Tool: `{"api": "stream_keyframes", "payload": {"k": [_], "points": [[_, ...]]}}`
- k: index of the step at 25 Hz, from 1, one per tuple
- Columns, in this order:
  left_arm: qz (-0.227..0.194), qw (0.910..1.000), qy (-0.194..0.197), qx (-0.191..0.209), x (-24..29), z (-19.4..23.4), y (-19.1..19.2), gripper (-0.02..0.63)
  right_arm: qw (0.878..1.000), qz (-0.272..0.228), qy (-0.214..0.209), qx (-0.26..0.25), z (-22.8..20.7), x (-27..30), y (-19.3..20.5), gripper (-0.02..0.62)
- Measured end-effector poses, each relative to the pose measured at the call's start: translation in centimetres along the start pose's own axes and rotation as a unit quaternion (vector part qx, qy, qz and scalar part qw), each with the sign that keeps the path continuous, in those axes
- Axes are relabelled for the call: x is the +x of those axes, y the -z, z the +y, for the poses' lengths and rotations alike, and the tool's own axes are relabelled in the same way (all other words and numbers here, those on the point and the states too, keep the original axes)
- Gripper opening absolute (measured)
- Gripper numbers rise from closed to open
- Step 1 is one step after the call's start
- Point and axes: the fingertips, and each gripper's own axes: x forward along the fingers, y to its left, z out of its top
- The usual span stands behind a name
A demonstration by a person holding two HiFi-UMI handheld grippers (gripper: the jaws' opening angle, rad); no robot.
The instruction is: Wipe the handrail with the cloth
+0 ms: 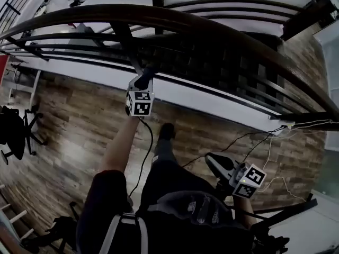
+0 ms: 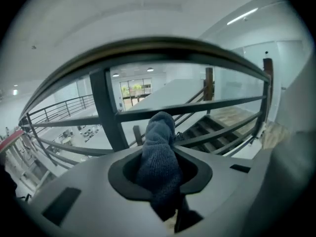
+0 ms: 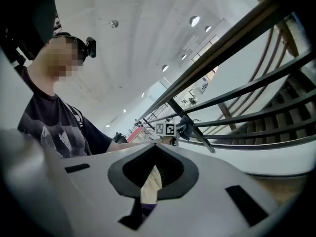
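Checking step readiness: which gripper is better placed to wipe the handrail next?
Left. The left gripper holds the cloth, raised just below the handrail. The right gripper is empty, low beside the person.

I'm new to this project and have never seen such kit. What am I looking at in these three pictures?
No robot here: a person holds a hand-worked gripper in each hand. The head view looks down from a camera on their head, onto their arms, the wooden floor and a stair railing. The other two views come from cameras riding on each gripper. The left gripper is up near the handrail, its fingers shut on a blue-grey cloth. The right gripper hangs low by the person's side, fingers together, holding nothing.
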Motion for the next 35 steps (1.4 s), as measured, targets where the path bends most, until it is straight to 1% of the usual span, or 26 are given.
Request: {"api": "stream_keyframes", "payload": {"k": [1,3,6,9,10,13,14,16,18,21,22,23,25,27,28,31,35], "points": [[0.023,0.9997,-0.014,-0.001,3.2,1.5,0.8,0.104,1.000,0.010,0.002,0.010,-0.9,1.4,-1.0,0.003],[0.055,0.9976,-0.040,0.013,8.9,4.8,1.5,0.104,0.999,0.027,0.007,0.017,-2.8,4.3,-3.0,0.004],[0.081,0.9928,-0.075,0.046,14.7,8.9,1.6,0.104,0.998,0.052,0.031,0.013,-5.8,7.2,-4.9,0.003],[0.110,0.9870,-0.102,0.056,17.5,11.1,2.4,0.104,0.995,0.066,0.061,0.049,-7.0,8.2,-6.0,0.004],[0.118,0.9860,-0.104,0.055,18.1,11.4,2.7,0.104,0.994,0.066,0.069,0.055,-7.2,8.5,-6.4,0.003],[0.139,0.9839,-0.096,0.058,19.8,11.0,3.7,0.103,0.995,0.047,0.076,0.046,-8.3,9.2,-8.0,0.003],[0.146,0.9831,-0.095,0.058,20.2,10.8,4.0,0.103,0.994,0.047,0.081,0.053,-8.5,9.4,-8.3,0.004],[0.156,0.9821,-0.095,0.047,20.9,10.7,4.4,0.103,0.992,0.055,0.088,0.071,-8.7,9.8,-8.6,0.004],[0.157,0.9825,-0.096,0.026,21.2,10.6,4.5,0.103,0.991,0.056,0.094,0.075,-9.0,9.6,-8.8,0.004],[0.141,0.9849,-0.097,-0.025,21.4,10.2,4.1,0.101,0.991,0.051,0.100,0.067,-9.8,8.5,-8.7,0.004],[0.136,0.9856,-0.092,-0.039,21.4,9.7,4.0,0.101,0.992,0.046,0.100,0.065,-10.1,8.2,-8.8,0.003],[0.134,0.9866,-0.082,-0.044,21.4,8.9,3.9,0.100,0.992,0.038,0.099,0.064,-10.2,8.0,-8.9,0.003],[0.136,0.9888,-0.054,-0.028,21.5,6.4,3.6,0.100,0.993,0.029,0.098,0.061,-10.4,7.4,-8.7,0.005],[0.142,0.9893,-0.031,-0.012,21.8,3.5,3.2,0.100,0.993,0.036,0.101,0.053,-10.8,6.5,-7.8,0.005],[0.145,0.9891,-0.023,-0.010,22.1,1.9,3.0,0.100,0.993,0.036,0.099,0.051,-10.9,6.1,-7.5,0.004],[0.158,0.9873,0.003,-0.015,22.7,-3.3,2.5,0.100,0.994,0.014,0.090,0.059,-11.1,4.1,-7.3,0.004],[0.165,0.9859,0.022,-0.011,23.2,-11.7,1.6,0.100,0.994,0.007,0.097,0.045,-12.3,-2.2,-5.3,0.003]]}}
